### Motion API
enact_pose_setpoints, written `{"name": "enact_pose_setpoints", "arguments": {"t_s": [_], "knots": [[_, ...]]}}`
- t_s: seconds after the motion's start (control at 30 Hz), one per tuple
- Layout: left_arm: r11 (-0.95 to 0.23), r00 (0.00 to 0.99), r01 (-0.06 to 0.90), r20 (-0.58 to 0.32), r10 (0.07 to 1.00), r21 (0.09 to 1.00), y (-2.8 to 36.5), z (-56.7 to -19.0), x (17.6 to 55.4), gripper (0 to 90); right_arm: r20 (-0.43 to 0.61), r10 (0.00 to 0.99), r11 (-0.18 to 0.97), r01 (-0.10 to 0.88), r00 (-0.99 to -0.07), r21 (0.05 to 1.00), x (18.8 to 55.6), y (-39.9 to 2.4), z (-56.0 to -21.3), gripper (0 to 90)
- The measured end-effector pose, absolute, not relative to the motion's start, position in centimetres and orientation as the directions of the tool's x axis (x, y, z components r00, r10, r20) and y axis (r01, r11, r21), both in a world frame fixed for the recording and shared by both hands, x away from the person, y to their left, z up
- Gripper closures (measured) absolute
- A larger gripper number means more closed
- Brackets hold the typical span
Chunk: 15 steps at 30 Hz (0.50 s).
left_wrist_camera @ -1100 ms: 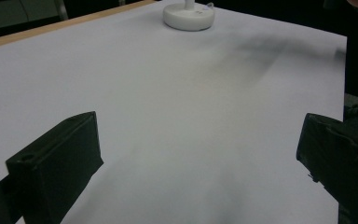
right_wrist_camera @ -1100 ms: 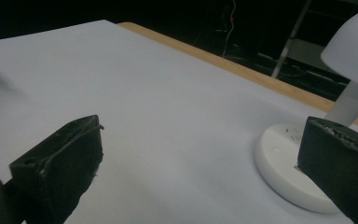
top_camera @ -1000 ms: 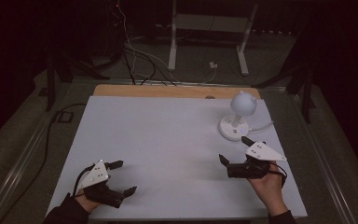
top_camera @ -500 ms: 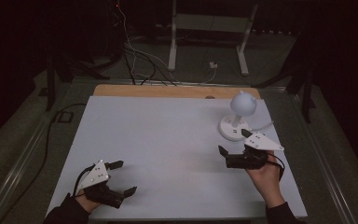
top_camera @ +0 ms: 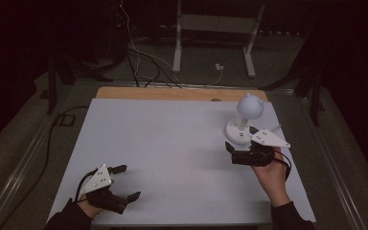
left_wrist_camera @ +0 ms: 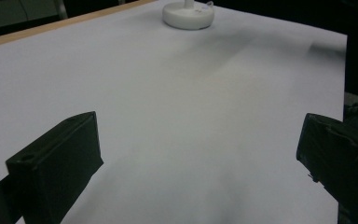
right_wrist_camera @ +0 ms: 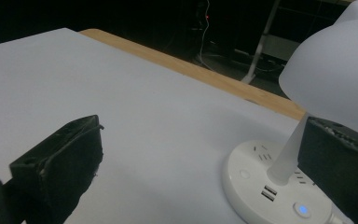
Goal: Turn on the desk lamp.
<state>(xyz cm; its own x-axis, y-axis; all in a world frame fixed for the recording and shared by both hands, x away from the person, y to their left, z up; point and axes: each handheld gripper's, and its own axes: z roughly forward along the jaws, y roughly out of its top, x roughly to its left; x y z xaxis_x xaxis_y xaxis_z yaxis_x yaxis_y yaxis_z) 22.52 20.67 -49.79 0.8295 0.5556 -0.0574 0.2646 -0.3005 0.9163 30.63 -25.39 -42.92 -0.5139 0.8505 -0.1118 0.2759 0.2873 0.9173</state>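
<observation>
The white dome-shaded desk lamp (top_camera: 243, 120) with round socket base is standing far right on the white tabletop (top_camera: 172, 148), dark room behind; right gripper (top_camera: 239, 143) is hovering beside it, jaws released; left gripper (top_camera: 127, 182) is gaping too.

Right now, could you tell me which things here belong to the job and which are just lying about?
In the job:
- white lamp
- right gripper, jaws open, close to its base

Lying about:
- left gripper, jaws open, idle at the near edge
- cables on the floor
- metal stand
</observation>
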Motion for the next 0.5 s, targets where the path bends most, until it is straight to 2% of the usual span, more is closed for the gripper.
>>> {"name": "enact_pose_setpoints", "arguments": {"t_s": [0.5], "knots": [[-0.294,0.827,0.267,-0.062,0.558,0.918,20.7,-49.8,22.5,0.3,-0.097,0.874,0.250,0.270,-0.477,0.930,32.9,-25.4,-42.9,0.0]]}}
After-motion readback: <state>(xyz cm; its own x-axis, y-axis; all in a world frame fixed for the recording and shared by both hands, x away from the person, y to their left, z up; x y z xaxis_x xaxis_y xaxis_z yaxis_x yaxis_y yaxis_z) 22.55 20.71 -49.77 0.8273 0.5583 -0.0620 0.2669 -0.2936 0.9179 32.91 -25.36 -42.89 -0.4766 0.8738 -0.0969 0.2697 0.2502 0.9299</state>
